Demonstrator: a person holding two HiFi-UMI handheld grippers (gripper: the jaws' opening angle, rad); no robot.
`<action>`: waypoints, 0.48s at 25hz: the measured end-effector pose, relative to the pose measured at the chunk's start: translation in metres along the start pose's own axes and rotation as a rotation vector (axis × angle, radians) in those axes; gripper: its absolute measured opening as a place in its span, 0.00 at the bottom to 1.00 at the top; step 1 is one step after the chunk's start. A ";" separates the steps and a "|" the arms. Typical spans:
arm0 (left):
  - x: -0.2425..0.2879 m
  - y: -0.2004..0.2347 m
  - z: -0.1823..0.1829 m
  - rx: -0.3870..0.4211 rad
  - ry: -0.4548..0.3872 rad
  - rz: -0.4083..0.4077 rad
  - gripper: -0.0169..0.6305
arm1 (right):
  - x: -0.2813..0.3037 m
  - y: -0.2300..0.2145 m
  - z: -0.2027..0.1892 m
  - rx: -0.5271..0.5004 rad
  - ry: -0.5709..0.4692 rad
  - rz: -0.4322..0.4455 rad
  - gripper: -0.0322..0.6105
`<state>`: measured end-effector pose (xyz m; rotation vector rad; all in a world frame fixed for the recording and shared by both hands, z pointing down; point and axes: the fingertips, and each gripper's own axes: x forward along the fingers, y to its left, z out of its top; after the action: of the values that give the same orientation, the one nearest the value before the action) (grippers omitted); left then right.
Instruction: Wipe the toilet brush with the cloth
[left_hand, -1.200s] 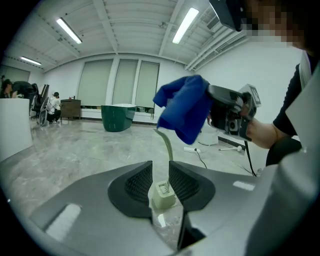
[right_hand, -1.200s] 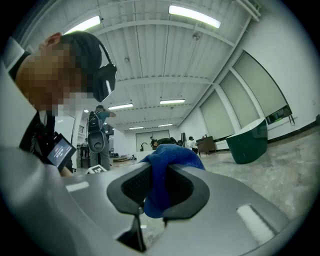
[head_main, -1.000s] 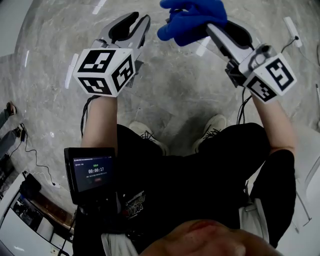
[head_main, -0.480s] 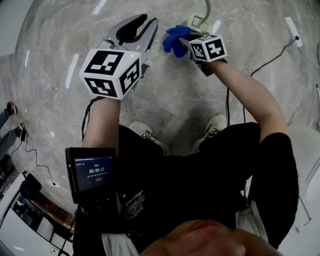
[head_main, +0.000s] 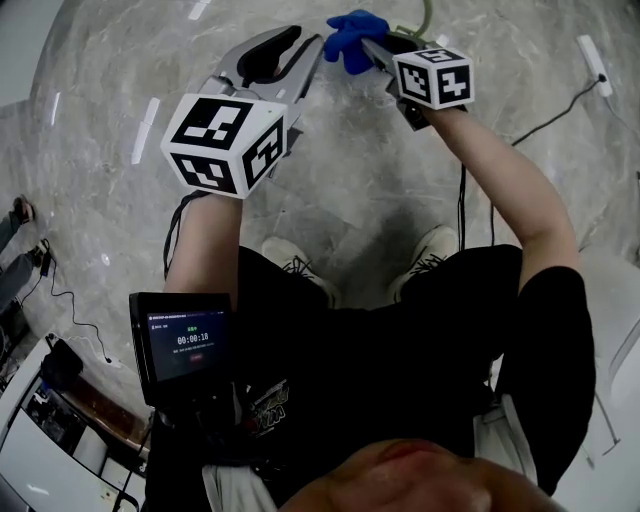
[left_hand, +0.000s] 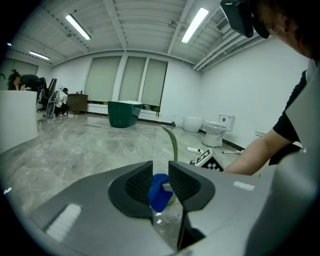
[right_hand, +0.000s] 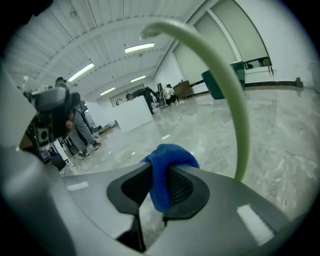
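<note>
In the head view, the right gripper (head_main: 372, 47) had come down from high on the right. It now sat low ahead of the person, at the far side of the floor (head_main: 100, 200). Its blue cloth (head_main: 350, 35) was near the pale green toilet brush handle (head_main: 427, 14), which had come into sight there. The left gripper (head_main: 298, 50) had hardly shifted. Wiping looked about to begin rather than under way.

In the left gripper view, the jaws stood apart and gripped nothing. The cloth (left_hand: 160, 192) showed beyond the gap, with the handle (left_hand: 173, 142) rising behind it.

In the right gripper view, the jaws were clamped on the cloth (right_hand: 169, 156), a wad bulging above the pads. The handle (right_hand: 235, 100) arched just to its right. Whether cloth and handle already touched could not be told.
</note>
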<state>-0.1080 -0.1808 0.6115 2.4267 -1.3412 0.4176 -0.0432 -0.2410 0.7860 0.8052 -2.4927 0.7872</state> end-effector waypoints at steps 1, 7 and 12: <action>0.000 -0.001 0.000 -0.001 -0.003 -0.002 0.18 | -0.012 0.006 0.014 -0.010 -0.038 0.026 0.16; 0.002 -0.004 0.001 0.000 0.001 -0.009 0.18 | -0.117 0.035 0.084 -0.071 -0.239 0.133 0.16; 0.003 -0.005 0.000 0.003 0.001 -0.013 0.18 | -0.197 0.069 0.131 -0.108 -0.360 0.233 0.16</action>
<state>-0.1020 -0.1808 0.6117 2.4353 -1.3248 0.4180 0.0355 -0.1963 0.5571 0.6747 -2.9629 0.6170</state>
